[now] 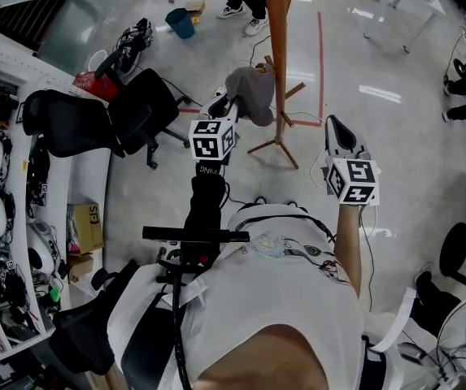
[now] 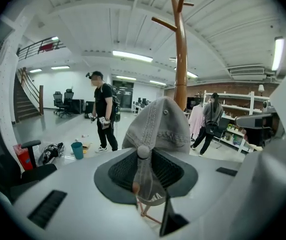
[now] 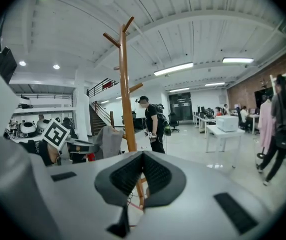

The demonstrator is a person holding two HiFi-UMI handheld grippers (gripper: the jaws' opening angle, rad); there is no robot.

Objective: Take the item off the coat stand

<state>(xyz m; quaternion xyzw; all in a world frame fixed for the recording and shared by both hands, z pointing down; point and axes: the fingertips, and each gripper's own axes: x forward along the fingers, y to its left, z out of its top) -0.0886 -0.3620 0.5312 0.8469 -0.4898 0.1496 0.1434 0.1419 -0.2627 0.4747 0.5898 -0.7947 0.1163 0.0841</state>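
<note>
A grey cap (image 1: 253,96) hangs low on the wooden coat stand (image 1: 277,55), right against its pole. My left gripper (image 1: 226,102) reaches up to the cap's left side. In the left gripper view the cap (image 2: 157,126) fills the middle, and a strip of its fabric lies pinched between the dark pads (image 2: 125,171), with the stand's pole (image 2: 181,59) rising behind it. My right gripper (image 1: 338,132) hovers to the right of the stand, shut with nothing in it. From the right gripper view the pole (image 3: 127,99) stands just ahead, the cap (image 3: 109,139) to its left.
Black office chairs (image 1: 135,108) stand left of the coat stand, beside shelves (image 1: 5,218) along the left wall. A blue bucket (image 1: 180,23) and a standing person (image 2: 103,111) are farther off. Red tape (image 1: 322,63) marks the floor; a white table (image 3: 227,129) stands to the right.
</note>
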